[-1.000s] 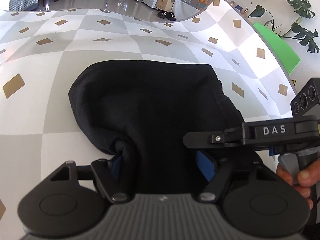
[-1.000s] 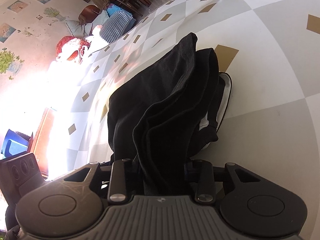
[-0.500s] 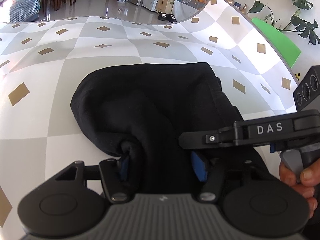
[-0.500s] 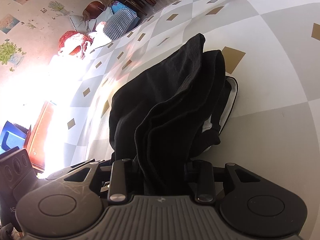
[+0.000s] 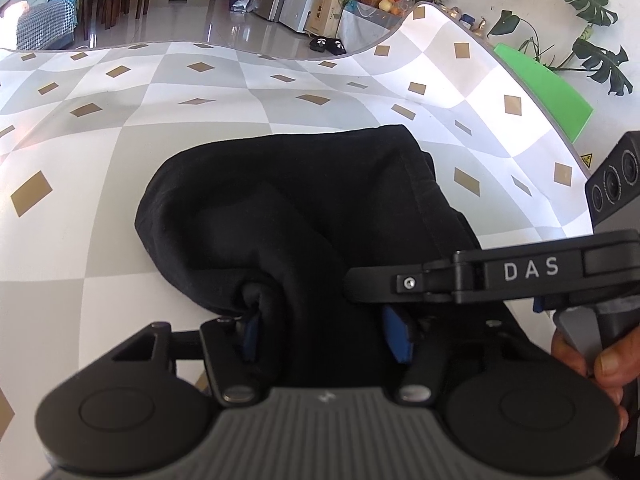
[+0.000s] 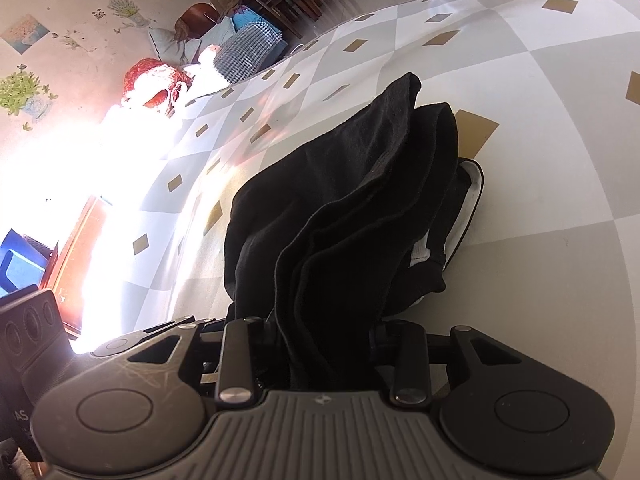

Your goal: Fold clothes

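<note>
A black garment (image 5: 304,208) lies folded in a thick bundle on the checkered tablecloth (image 5: 240,92). My left gripper (image 5: 323,330) is shut on its near edge, with bunched cloth filling the gap between the blue pads (image 5: 396,334). From the right, a black finger (image 5: 384,280) of my other gripper crosses over the same edge. In the right wrist view the garment (image 6: 360,200) rises in several stacked layers. My right gripper (image 6: 320,344) is shut on them. A white lining (image 6: 470,184) peeks out at the garment's right side.
A person's hand (image 5: 600,364) holds the right gripper's handle. A green board (image 5: 548,92) and leafy plants (image 5: 592,20) stand past the table's right edge. Chairs and cushions (image 6: 240,48) sit beyond the far edge. Bright glare (image 6: 80,152) washes out the left.
The left gripper's blue pads have drawn closer together on the cloth. Both views have shifted slightly and the bundle sits a little lower in them.
</note>
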`<state>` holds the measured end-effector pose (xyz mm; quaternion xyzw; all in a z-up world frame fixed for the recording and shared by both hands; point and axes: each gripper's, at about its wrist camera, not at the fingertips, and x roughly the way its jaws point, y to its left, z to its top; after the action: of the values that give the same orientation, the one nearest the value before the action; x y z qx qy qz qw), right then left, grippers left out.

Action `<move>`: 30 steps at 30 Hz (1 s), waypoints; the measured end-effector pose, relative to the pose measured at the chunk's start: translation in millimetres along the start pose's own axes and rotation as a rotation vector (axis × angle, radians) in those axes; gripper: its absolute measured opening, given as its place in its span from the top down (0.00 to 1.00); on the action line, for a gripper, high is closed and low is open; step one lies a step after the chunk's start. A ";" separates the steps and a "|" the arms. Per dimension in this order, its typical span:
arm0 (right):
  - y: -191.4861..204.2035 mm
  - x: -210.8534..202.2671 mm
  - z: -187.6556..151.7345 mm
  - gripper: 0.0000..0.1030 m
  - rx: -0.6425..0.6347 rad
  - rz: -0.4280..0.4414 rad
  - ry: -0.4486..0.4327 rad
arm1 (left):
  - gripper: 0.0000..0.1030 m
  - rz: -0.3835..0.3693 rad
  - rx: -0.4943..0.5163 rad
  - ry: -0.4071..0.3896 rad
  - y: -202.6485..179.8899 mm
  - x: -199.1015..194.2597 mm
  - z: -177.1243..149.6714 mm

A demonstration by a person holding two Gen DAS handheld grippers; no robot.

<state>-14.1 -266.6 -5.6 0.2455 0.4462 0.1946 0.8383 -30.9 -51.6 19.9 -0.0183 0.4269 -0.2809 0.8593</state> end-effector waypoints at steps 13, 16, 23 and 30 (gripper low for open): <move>13.7 -18.7 -2.1 0.66 -0.042 0.030 -0.035 | 0.47 0.046 0.039 -0.047 -16.6 -24.7 -0.1; 19.4 -24.0 -2.9 0.66 -0.064 0.034 -0.043 | 0.47 0.062 0.055 -0.059 -22.5 -32.4 0.5; 30.3 -38.1 -7.0 0.66 -0.109 0.041 -0.064 | 0.47 0.087 0.069 -0.085 -34.4 -49.3 -1.6; 40.7 -56.5 -12.5 0.66 -0.149 0.061 -0.102 | 0.47 0.117 0.093 -0.125 -51.1 -69.5 -2.8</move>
<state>-58.7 -261.8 49.1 0.2055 0.3796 0.2400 0.8695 -90.1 -59.3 82.2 0.0291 0.3591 -0.2484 0.8992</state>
